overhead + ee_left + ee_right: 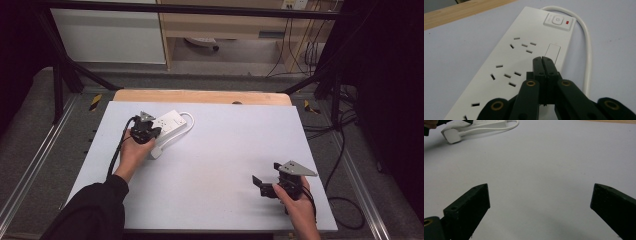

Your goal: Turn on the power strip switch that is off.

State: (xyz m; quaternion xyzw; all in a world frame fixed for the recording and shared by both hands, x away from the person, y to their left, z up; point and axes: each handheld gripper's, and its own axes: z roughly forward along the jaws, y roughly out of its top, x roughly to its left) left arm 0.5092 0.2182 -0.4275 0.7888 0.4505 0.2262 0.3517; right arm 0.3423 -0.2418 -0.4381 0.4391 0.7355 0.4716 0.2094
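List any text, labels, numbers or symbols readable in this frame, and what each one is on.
No words or numbers can be read.
Power symbol, a circle with a short stroke: on the switch button of the white power strip.
Red indicator light beside it: no text.

white power strip (524, 50), black tongs (542, 62)

in the high view the left gripper (145, 128) covers the near part of the power strip (169, 121), and the socket slots there are too small to make out. in the left gripper view the power strip (506, 67) runs off the bottom edge, and its cable (587, 50) drops behind the gripper's linkage. in the right gripper view the plug (451, 135) lies in the top left corner, while the strip (491, 123) and the cable (509, 126) are cut by the top edge. the right gripper's (540, 202) tips run past the bottom edge.
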